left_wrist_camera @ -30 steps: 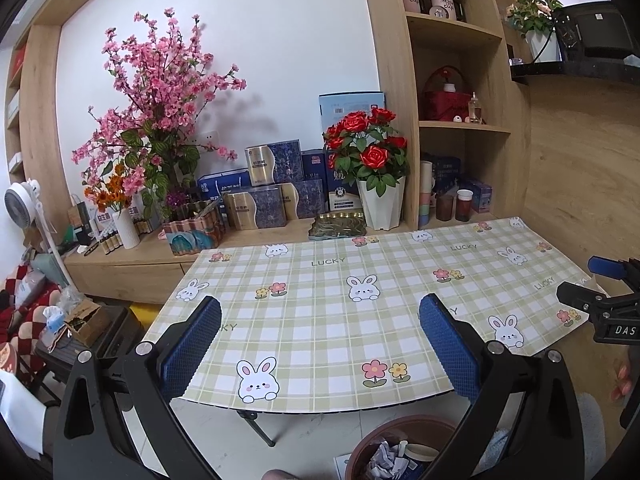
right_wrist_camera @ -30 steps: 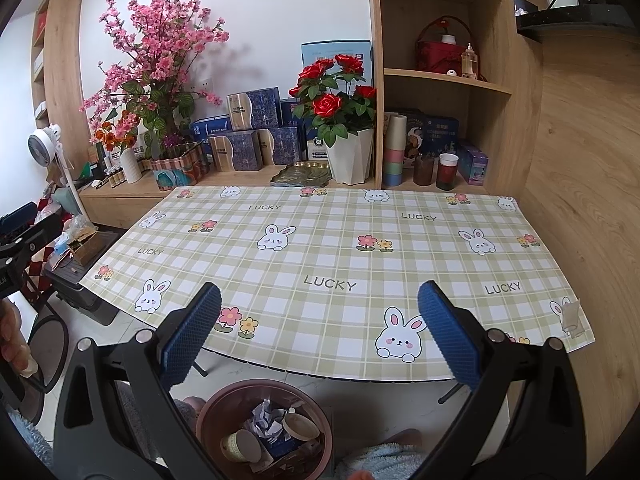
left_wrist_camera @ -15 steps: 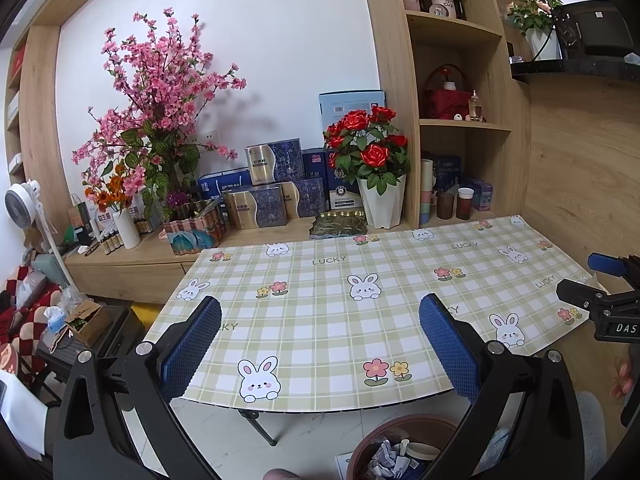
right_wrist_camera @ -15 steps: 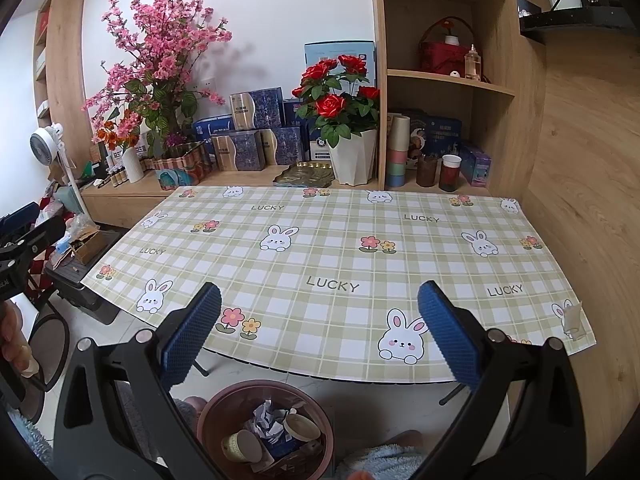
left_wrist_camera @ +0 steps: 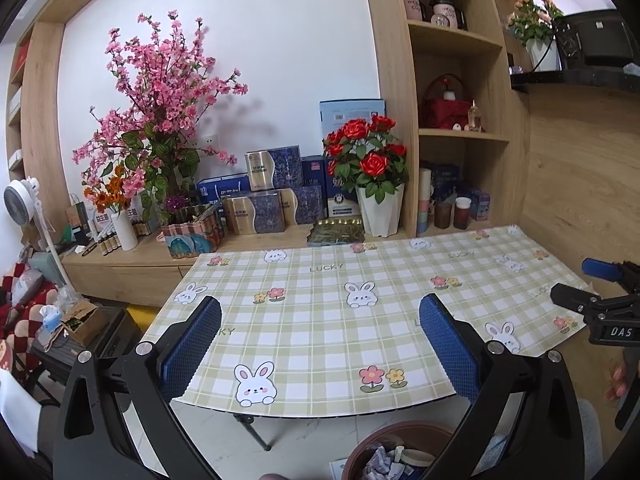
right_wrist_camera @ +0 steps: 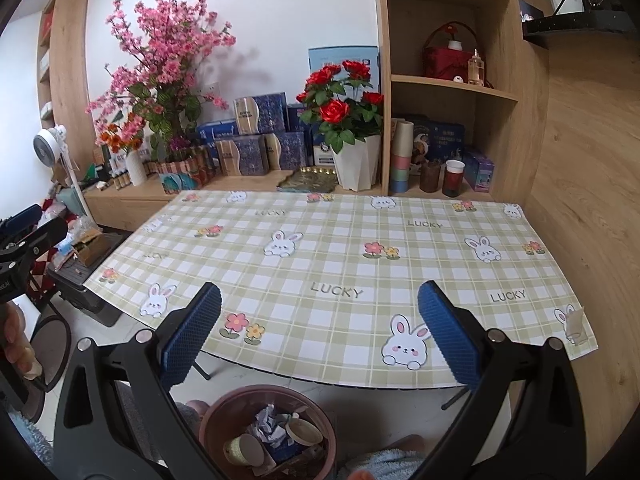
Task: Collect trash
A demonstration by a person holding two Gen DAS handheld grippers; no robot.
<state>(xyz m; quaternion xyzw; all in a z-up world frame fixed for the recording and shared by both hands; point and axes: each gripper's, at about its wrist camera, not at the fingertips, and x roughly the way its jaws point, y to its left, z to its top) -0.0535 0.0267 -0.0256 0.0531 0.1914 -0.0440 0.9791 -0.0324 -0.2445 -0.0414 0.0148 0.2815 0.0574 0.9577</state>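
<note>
A brown round trash bin (right_wrist_camera: pixel 267 432) stands on the floor below the table's near edge, holding crumpled paper (right_wrist_camera: pixel 267 424) and paper cups (right_wrist_camera: pixel 244 450). The same bin (left_wrist_camera: pixel 394 454) shows at the bottom of the left wrist view. The table (right_wrist_camera: pixel 344 264) wears a green checked cloth with rabbits and flowers, and I see no trash on it. My left gripper (left_wrist_camera: pixel 320 340) is open and holds nothing, hovering over the near edge. My right gripper (right_wrist_camera: pixel 320 338) is open too, with nothing between its blue pads, above the bin.
A wooden sideboard behind the table carries a pink blossom tree (left_wrist_camera: pixel 160 120), blue boxes (left_wrist_camera: pixel 272 196), a red rose pot (left_wrist_camera: pixel 376 184) and a gold tray (left_wrist_camera: pixel 336 232). Shelves (right_wrist_camera: pixel 448 80) stand at the right with cups (right_wrist_camera: pixel 454 178). A fan (left_wrist_camera: pixel 20 200) and clutter fill the left floor.
The right wrist view has lifted and drawn slightly nearer the table. The left view is nearly unchanged. Both grippers stay open.
</note>
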